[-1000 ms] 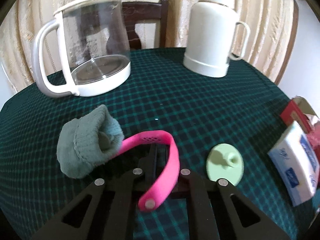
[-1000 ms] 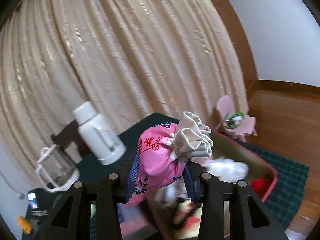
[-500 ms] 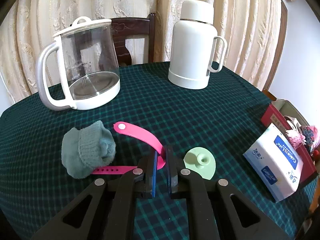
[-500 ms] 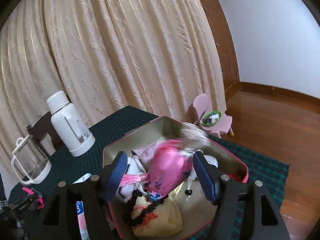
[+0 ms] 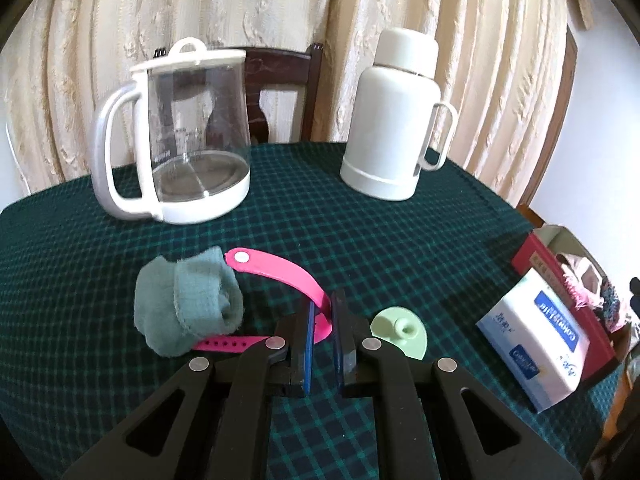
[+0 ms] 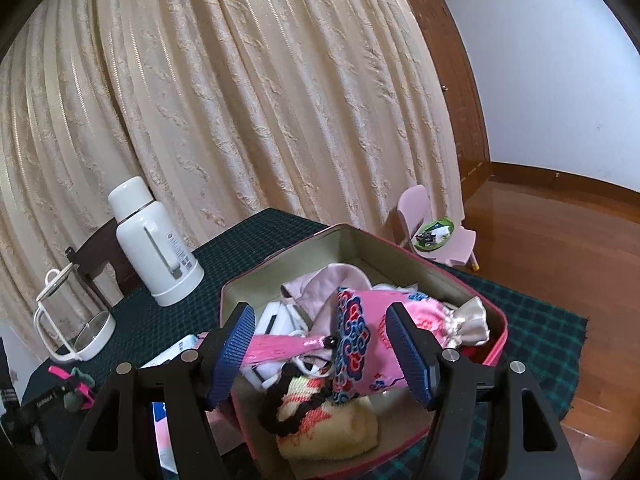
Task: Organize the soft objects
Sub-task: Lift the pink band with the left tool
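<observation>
**Strap pinched left, pouch loose in box right**

Left gripper (image 5: 323,334) jaws clamped on the pink strap (image 5: 280,270), which loops off the green checked tablecloth (image 5: 360,240); a rolled green sock (image 5: 186,306) lies touching the strap. Right gripper (image 6: 324,354) jaws stand apart, just opened, pads clear of the pink pouch (image 6: 396,344) lying in the red box (image 6: 496,344) among other soft items. Further back: glass jug (image 5: 180,136), white flask (image 5: 394,116), curtain (image 6: 260,80).

The left matte black plastic two-finger gripper (image 5: 323,312) has angular cut-out arms, round silver screws and flat blue pads; the right matte black plastic two-finger gripper (image 6: 322,344) matches (ribbed blue pads).
</observation>
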